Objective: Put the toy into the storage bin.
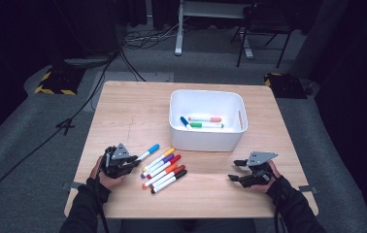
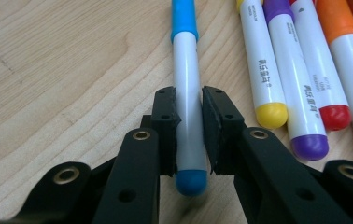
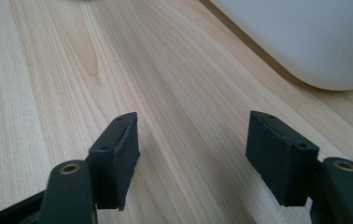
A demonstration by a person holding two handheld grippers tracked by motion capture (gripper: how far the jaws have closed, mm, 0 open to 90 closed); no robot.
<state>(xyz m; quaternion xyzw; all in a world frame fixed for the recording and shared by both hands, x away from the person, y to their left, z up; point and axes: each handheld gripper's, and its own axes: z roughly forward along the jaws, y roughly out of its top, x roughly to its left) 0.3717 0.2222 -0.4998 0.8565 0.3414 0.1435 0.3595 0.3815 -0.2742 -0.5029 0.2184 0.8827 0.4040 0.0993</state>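
A light-blue-capped marker (image 2: 187, 112) lies on the wooden table, and my left gripper (image 2: 189, 126) is shut on its white barrel, both pads pressing its sides. In the high view that marker (image 1: 148, 151) pokes out to the right of the left gripper (image 1: 134, 160). Beside it lie several more markers (image 1: 163, 170), with yellow, purple, red and orange caps (image 2: 300, 70). The white bin (image 1: 207, 120) holds three markers (image 1: 203, 122). My right gripper (image 1: 234, 170) rests open on the table at the right, with nothing but bare wood between its pads (image 3: 193, 154).
The bin's white wall (image 3: 305, 42) rises ahead of the right gripper. The table (image 1: 123, 111) stands on grey floor with cables, a yellow-black striped block and chair legs beyond its far edge.
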